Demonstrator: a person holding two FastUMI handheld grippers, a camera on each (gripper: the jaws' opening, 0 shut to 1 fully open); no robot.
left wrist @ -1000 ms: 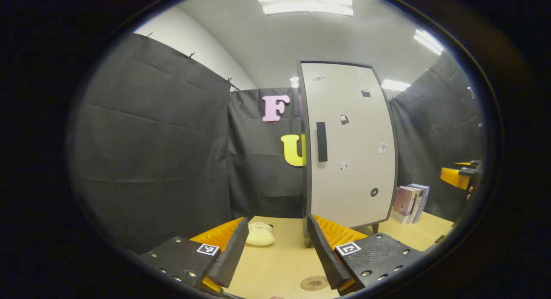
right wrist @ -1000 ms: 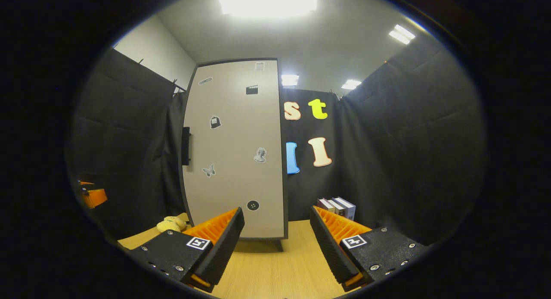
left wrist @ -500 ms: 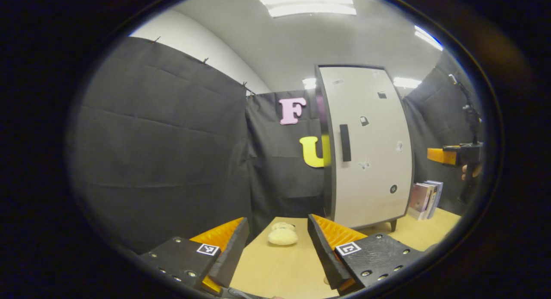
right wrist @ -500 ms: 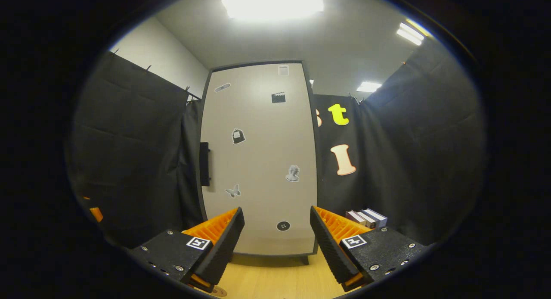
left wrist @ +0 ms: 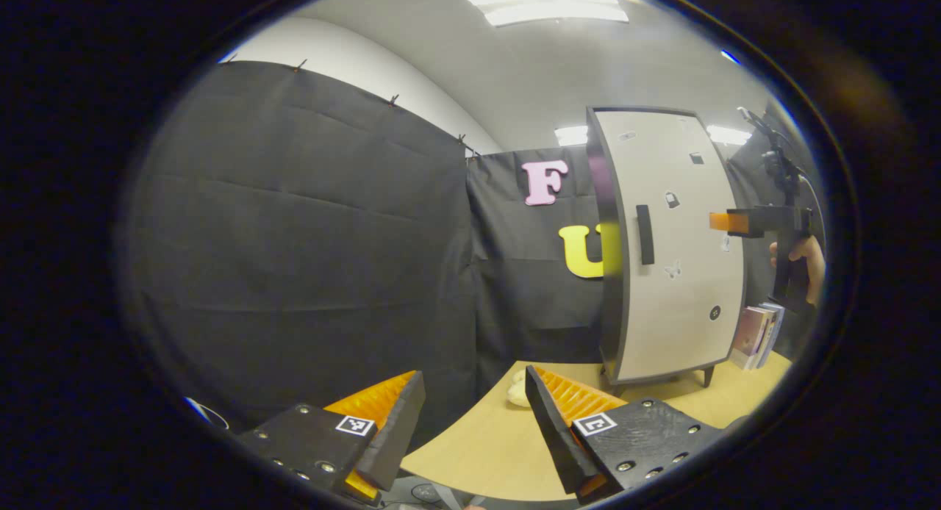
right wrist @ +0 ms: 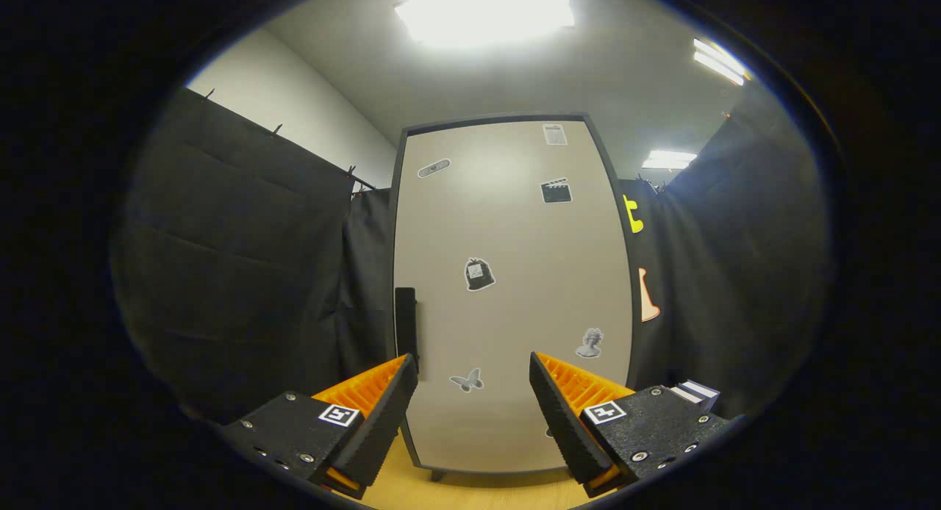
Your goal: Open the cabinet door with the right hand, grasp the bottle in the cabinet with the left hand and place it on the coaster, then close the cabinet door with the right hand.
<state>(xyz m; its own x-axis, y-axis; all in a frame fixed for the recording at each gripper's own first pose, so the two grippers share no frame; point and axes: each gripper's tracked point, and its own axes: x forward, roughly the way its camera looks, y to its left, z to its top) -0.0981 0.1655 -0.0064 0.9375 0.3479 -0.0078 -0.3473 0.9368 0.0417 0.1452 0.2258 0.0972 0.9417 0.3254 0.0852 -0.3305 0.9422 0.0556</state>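
The tall pale cabinet point(right wrist: 514, 289) stands close in front of my right gripper point(right wrist: 474, 414), its door shut and its inside hidden. The dark vertical handle point(right wrist: 406, 322) sits on the door's left edge, just above my left finger. The right gripper is open with nothing between its fingers. In the left gripper view the cabinet point(left wrist: 676, 275) stands at the right with its handle point(left wrist: 645, 234). There the right gripper point(left wrist: 719, 221), held by a hand point(left wrist: 805, 264), hovers in front of the door at handle height. My left gripper point(left wrist: 474, 429) is open and empty above the table's near edge.
A pale plush toy point(left wrist: 517, 392) lies on the wooden table point(left wrist: 492, 451) left of the cabinet's foot. Several books point(left wrist: 757, 333) stand to the cabinet's right, also seen behind my right finger point(right wrist: 695, 392). Black cloth walls close in on the left.
The right gripper has risen and moved closer to the cabinet door. The left gripper has swung left, so the cabinet slid to the right of its view and the coaster dropped out of sight.
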